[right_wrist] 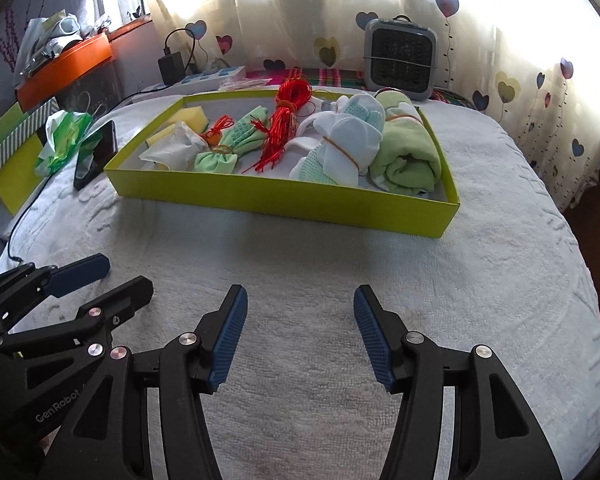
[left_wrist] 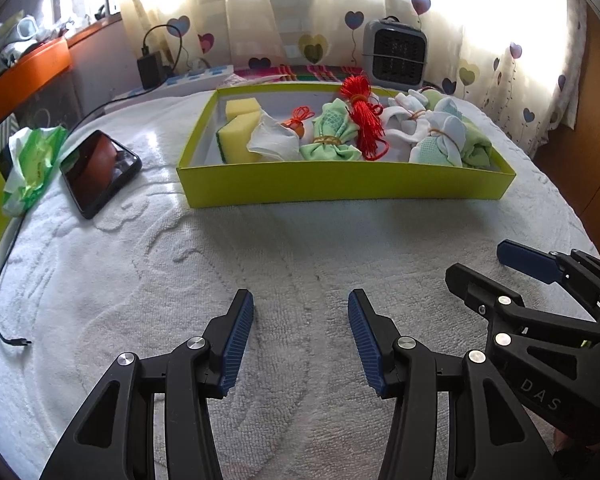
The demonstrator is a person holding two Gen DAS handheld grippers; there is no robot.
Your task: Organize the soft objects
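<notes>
A: What are the two grippers doing?

B: The left gripper and the right gripper both sit low over the white towel, side by side, jaws spread wide with nothing between them.

A: And the soft things?

B: All in the yellow-green box ahead, well apart from both grippers. From left to right: two yellow sponges, a white cloth, a green bundle tied with a band, a red tassel, white and green socks and a rolled green towel at the right end.

A: Anything outside the box?

B: A phone lies left of it on the towel, a green tissue pack beside that, and a small grey heater behind.
</notes>
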